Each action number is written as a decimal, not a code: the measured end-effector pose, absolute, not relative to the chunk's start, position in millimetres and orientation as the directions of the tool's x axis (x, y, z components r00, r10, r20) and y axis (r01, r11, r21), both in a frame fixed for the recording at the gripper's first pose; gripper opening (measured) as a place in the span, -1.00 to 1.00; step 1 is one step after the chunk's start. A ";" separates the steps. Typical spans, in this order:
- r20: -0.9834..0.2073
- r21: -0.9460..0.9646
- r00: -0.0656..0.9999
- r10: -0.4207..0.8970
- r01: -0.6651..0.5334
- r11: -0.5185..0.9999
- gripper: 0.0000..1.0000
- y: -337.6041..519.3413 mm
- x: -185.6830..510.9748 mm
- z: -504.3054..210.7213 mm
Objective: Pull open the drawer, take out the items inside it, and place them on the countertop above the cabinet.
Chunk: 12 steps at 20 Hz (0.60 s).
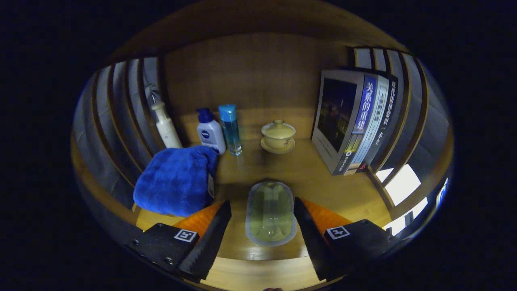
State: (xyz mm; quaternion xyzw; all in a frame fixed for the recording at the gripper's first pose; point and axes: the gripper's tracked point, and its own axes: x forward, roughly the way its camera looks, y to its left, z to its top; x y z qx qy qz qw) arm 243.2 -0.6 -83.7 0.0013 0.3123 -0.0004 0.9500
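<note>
A clear oval plastic pack [270, 213] with a pale rim and greenish contents lies flat on the wooden countertop [319, 173]. My gripper [262, 203] straddles it, one finger on each side. A strip of wood shows between the left finger [216, 226] and the pack's rim. The right finger [307, 222] stands right at the rim; whether it touches I cannot tell. The fingers stand apart and do not squeeze the pack. A blue folded towel [175, 180] rests on the countertop just left of the left finger.
Beyond the pack, along the wooden back panel, stand a white pump bottle [167, 125], a white lotion bottle with a blue cap [211, 133], a clear blue bottle [231, 129] and a lidded cup on a saucer [278, 136]. Upright books [353, 121] lean at the right. Slatted walls flank both sides.
</note>
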 end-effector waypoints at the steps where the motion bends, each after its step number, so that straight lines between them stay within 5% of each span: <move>1: -0.572 0.015 0.820 0.010 -0.002 1.000 1.00 2.4 236.6 -76.2; 12: -0.387 -0.037 0.913 0.128 -0.154 0.987 1.00 32.7 143.6 9.1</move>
